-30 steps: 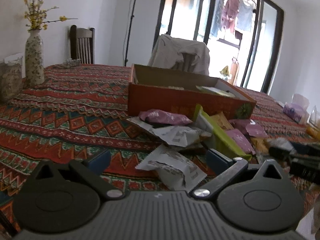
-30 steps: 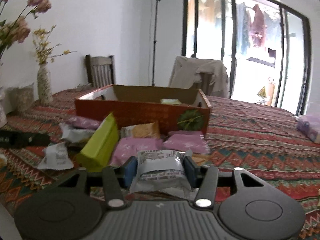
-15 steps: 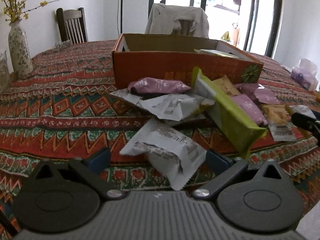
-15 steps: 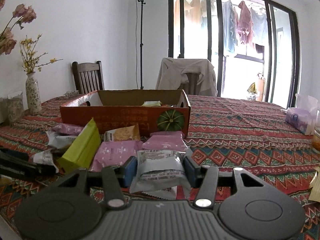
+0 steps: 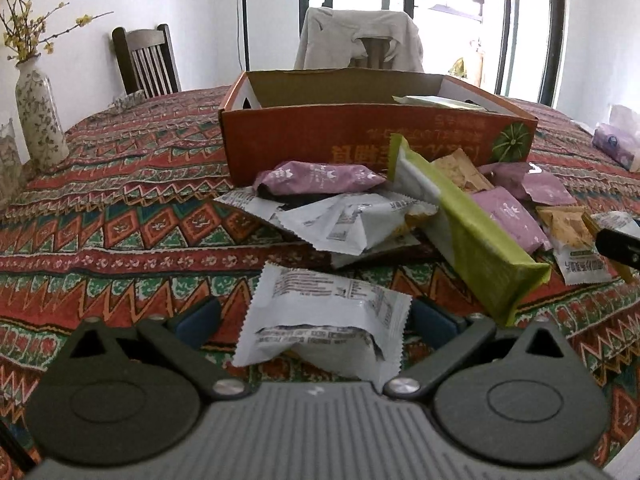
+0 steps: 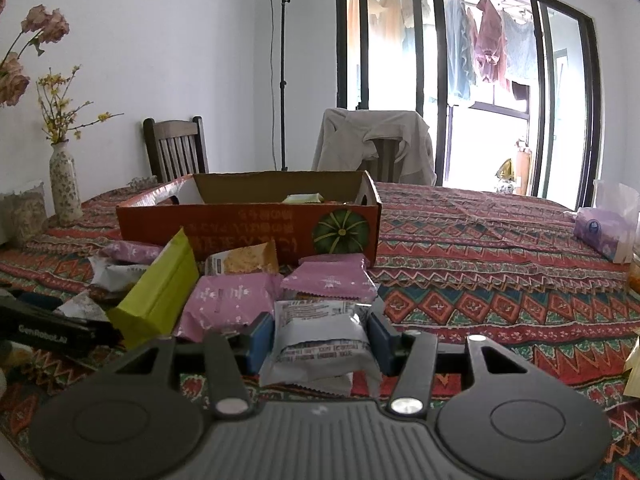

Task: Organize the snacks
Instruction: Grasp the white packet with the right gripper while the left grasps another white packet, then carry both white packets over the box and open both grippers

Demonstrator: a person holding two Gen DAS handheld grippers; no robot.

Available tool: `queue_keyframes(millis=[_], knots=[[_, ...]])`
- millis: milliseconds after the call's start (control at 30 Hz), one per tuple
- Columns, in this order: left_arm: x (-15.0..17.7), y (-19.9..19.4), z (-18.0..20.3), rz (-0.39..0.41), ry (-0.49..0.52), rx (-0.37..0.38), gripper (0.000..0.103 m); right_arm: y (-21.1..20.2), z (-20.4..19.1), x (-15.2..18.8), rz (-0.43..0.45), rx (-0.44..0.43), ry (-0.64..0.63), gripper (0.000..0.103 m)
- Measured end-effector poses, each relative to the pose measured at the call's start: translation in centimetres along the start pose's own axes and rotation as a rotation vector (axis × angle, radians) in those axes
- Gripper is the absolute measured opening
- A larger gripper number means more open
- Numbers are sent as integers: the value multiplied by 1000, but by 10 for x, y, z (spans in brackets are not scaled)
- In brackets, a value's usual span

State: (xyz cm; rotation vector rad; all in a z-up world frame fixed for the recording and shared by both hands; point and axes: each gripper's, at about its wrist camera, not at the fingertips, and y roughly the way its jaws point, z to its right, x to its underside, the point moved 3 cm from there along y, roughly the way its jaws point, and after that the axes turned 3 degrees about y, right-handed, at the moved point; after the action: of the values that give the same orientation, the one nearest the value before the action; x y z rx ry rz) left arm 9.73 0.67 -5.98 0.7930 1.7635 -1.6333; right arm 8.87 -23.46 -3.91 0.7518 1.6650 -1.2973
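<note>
Snack packet, left wrist view: white packet (image 5: 324, 316) lies flat on the tablecloth (image 5: 120, 216), dead ahead between the wide-open fingers of the left gripper (image 5: 316, 316), pads clear of it, long axis crosswise
Box, left wrist view: orange box (image 5: 312, 140) straight beyond the pile
Snack packet, right wrist view: right gripper (image 6: 320, 336) half closed, pads clamping a white packet (image 6: 320, 340)
Box, right wrist view: orange box (image 6: 248, 224) ahead, slightly left, open top
Nearer hand: right, already loaded

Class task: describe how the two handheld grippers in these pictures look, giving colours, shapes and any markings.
Both the left gripper and the right gripper have a ribbed grey body, two round black discs, black linkage arms with silver pivots, and blue-padded fingers. White lettering marks the left gripper's side.
</note>
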Motion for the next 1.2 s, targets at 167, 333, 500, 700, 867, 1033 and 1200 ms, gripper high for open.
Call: queue_keyframes(millis=[167, 333, 500, 700, 867, 1033, 1200], knots=[[1, -6, 3, 32, 10, 8, 80, 0, 2, 1, -2, -1, 5, 51], [4, -12, 2, 60, 4, -14, 63, 0, 3, 2, 0, -3, 7, 52], [5, -21, -3, 91, -11, -13, 53, -1, 2, 2, 1, -7, 7, 52], [2, -36, -8, 147, -10, -27, 52, -3, 2, 1, 7, -10, 7, 52], [-2, -48, -10, 188, -11, -24, 52, -4, 1, -2, 13, -11, 7, 52], [-12, -62, -11, 241, -16, -14, 52, -4, -2, -7, 22, -16, 2, 52], [-27, -72, -8, 294, -13, -5, 52, 0, -3, -16, 37, -16, -1, 52]])
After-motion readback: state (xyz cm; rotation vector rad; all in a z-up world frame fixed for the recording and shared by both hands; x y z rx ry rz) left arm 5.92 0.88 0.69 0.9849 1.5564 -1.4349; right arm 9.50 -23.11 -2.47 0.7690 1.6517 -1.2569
